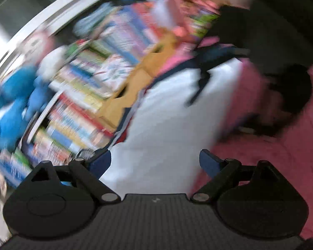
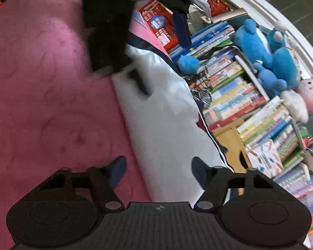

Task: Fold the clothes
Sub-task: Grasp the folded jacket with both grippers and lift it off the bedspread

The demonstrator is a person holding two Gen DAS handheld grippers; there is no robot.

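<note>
- The white garment (image 2: 162, 112) lies on the pink bed cover (image 2: 48, 87), along the edge next to the stacked books (image 2: 246, 104). It has a dark navy trim with a thin white line on the side toward the books.
- In the right wrist view its long axis goes from the bottom centre up to the dark shape at the top; one short end is near the tongs, the other end is far away.
- I think it lies flat like this so that it can be folded on the soft cover.
- The left gripper (image 1: 155, 162) has its jaws wide apart above the white cloth and grips nothing.
- The right gripper (image 2: 158, 171) is about half open over the near end, and no cloth is pinched between its pads.
- Blue plush toys (image 2: 267, 54) sit on the books, beside a window frame (image 2: 267, 6).
</note>
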